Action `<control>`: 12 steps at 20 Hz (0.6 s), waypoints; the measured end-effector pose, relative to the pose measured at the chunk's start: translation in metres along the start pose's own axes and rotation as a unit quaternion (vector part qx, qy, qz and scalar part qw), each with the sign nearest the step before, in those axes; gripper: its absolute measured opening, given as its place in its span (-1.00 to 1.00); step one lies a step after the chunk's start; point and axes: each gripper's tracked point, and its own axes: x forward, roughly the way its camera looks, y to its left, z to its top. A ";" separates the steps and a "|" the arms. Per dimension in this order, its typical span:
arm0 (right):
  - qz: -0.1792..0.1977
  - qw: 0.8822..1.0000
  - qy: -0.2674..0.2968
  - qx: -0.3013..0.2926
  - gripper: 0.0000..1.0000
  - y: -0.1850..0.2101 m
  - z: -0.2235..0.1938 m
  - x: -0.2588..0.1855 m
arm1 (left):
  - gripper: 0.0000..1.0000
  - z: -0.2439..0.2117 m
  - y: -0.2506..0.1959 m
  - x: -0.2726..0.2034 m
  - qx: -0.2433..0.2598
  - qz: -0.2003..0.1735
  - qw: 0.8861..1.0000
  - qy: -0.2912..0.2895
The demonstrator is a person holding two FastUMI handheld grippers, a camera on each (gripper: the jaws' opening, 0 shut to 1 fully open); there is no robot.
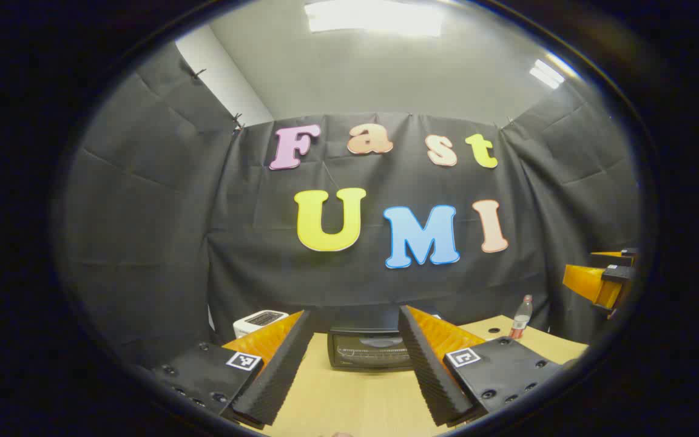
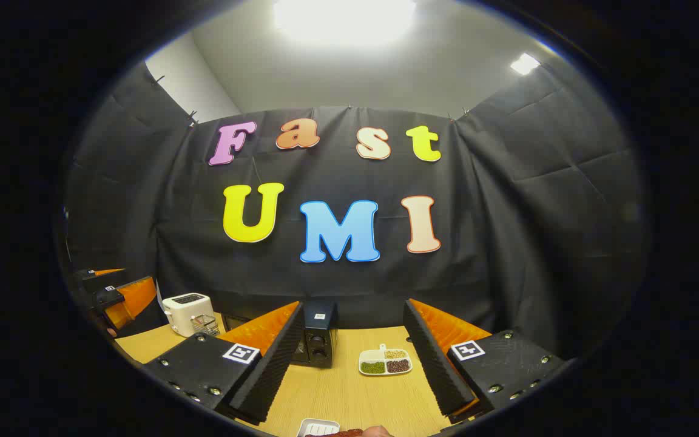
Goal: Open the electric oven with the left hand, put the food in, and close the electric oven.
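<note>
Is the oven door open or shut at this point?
Shut. In the left gripper view the oven shows its glass door upright and flush with the front, framed between the open left tongs.

Square black-and-white markers: one on each black finger mount of the left gripper (image 1: 353, 370) and the right gripper (image 2: 351, 364); patterns, no words.
Black electric oven (image 1: 369, 349): front markings too small to read.
Clear bottle (image 1: 520, 318), right of the oven: red label, unreadable.
</note>
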 end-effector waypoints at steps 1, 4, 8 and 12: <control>0.000 1.000 -0.002 -0.001 0.97 0.000 0.002 0.000 | 0.99 0.001 -0.001 0.000 0.001 0.000 1.000 -0.001; -0.004 1.000 -0.012 -0.005 0.97 -0.004 0.008 -0.001 | 0.99 0.000 -0.003 -0.002 0.001 -0.002 1.000 -0.002; -0.004 1.000 -0.015 -0.004 0.97 -0.005 0.010 0.000 | 0.99 -0.002 -0.002 -0.004 0.000 0.002 1.000 0.000; -0.005 1.000 -0.013 -0.002 0.97 -0.009 0.010 -0.001 | 0.99 0.000 -0.004 -0.004 0.004 0.003 1.000 -0.001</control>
